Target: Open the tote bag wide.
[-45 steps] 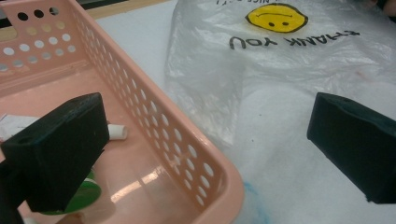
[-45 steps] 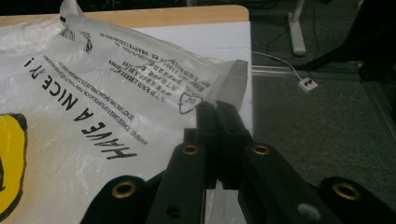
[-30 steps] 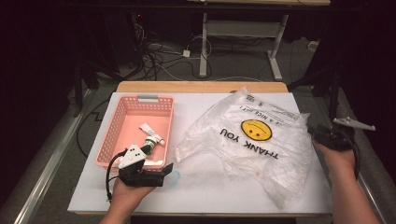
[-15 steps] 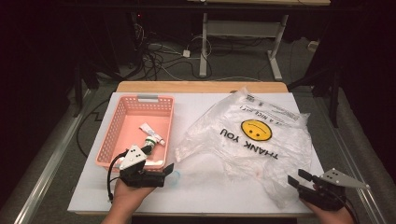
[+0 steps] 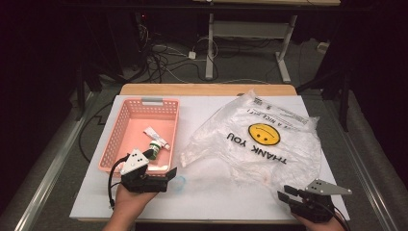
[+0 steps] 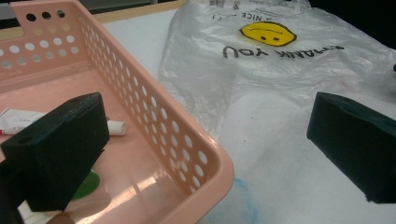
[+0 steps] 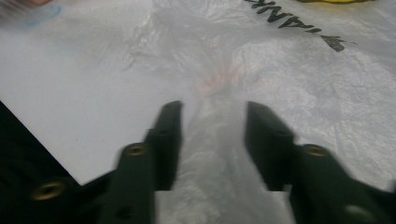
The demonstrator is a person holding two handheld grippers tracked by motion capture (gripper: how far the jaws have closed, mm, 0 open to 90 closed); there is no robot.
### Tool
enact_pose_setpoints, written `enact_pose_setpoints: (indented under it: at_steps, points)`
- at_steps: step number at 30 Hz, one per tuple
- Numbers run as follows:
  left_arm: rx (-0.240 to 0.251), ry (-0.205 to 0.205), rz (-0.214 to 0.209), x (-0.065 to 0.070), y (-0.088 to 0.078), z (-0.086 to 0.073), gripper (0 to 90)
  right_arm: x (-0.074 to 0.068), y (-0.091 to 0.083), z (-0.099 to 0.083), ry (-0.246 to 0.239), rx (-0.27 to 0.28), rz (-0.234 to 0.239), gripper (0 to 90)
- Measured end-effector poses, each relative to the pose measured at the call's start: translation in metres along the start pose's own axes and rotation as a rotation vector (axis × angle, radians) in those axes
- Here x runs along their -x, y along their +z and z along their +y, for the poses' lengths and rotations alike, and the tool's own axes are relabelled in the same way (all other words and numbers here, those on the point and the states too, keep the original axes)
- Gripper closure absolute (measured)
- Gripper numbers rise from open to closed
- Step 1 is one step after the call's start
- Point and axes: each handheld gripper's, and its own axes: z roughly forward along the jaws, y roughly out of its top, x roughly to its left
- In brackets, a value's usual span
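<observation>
Right gripper [image 5: 294, 198], high view: at the bag's [image 5: 260, 144] near corner, nearer than the left gripper [image 5: 159, 178]. Right gripper view: jaws, just closing, straddle a bag fold [image 7: 212, 135] running straight ahead, apparently not yet pinching. Left gripper view: jaws spread, empty, basket [image 6: 187, 140] between.

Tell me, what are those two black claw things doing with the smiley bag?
A person holds a gripper in each hand. The right gripper is at the near corner of the plastic bag, and its jaws have just been closing with a bunched handle of the bag between them, not yet pinched. The left gripper waits wide open beside the pink basket, which holds a small tube.
</observation>
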Motion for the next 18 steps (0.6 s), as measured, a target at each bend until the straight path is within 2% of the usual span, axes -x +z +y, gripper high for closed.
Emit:
enact_pose_setpoints:
  at_steps: [1,2,3,4,5,6,7,8,9,10,11,12,13,14,15,16,17,18]
  points:
    - [0.0,-0.003,0.0,0.0,0.0,0.0,0.0,0.0,0.0,0.0,0.0,0.0,0.0,73.7]
    - [0.0,-0.005,0.0,-0.001,0.0,0.0,0.0,-0.006,-0.004,0.003,-0.031,0.024,-0.023,85.9]
    - [0.0,-0.005,0.001,-0.001,0.0,0.0,0.0,-0.009,-0.007,0.006,-0.044,0.051,-0.032,89.2]
    - [-0.001,-0.004,0.001,0.0,0.0,0.0,0.0,-0.009,-0.007,0.006,-0.044,0.051,-0.032,89.2]
    - [-0.001,-0.001,0.003,0.0,0.0,0.0,0.0,-0.012,-0.011,0.009,-0.054,0.08,-0.033,89.7]
    - [-0.001,0.0,0.005,0.0,0.0,0.0,0.0,-0.02,-0.017,0.014,-0.081,0.135,-0.028,89.9]
    - [-0.001,0.0,0.006,0.001,0.0,0.0,0.0,-0.02,-0.017,0.014,-0.081,0.135,-0.028,89.9]
    - [0.0,0.0,0.006,0.001,0.0,0.0,0.0,-0.029,-0.019,0.016,-0.124,0.166,-0.016,89.8]
    - [0.002,0.0,0.008,0.001,0.0,0.0,0.0,-0.034,-0.017,0.017,-0.149,0.166,-0.004,89.8]
    - [0.003,0.001,0.011,0.001,0.0,0.0,0.0,-0.038,-0.015,0.017,-0.17,0.155,0.005,89.3]
    - [0.004,0.001,0.012,0.001,0.0,0.0,0.0,-0.038,-0.015,0.017,-0.17,0.155,0.005,89.3]
    - [0.005,0.002,0.011,0.0,0.0,0.0,0.0,-0.044,-0.005,0.016,-0.186,0.118,0.043,87.3]
    - [0.006,0.001,0.011,0.0,0.0,0.0,0.0,-0.047,0.001,0.015,-0.192,0.094,0.061,86.0]
    - [0.006,0.002,0.013,0.0,-0.001,0.0,0.0,-0.047,0.001,0.015,-0.192,0.094,0.061,86.0]
    - [0.008,0.003,0.015,0.0,-0.001,0.0,0.0,-0.05,0.013,0.012,-0.186,0.041,0.093,84.6]
    - [0.012,0.004,0.016,0.0,-0.001,0.0,0.0,-0.05,0.013,0.012,-0.186,0.041,0.093,84.6]
    - [0.013,0.006,0.016,0.0,-0.001,0.0,0.0,-0.052,0.024,0.01,-0.183,-0.001,0.119,81.3]
    - [0.014,0.008,0.018,0.0,-0.001,0.0,0.0,-0.053,0.027,0.01,-0.19,-0.013,0.123,77.9]
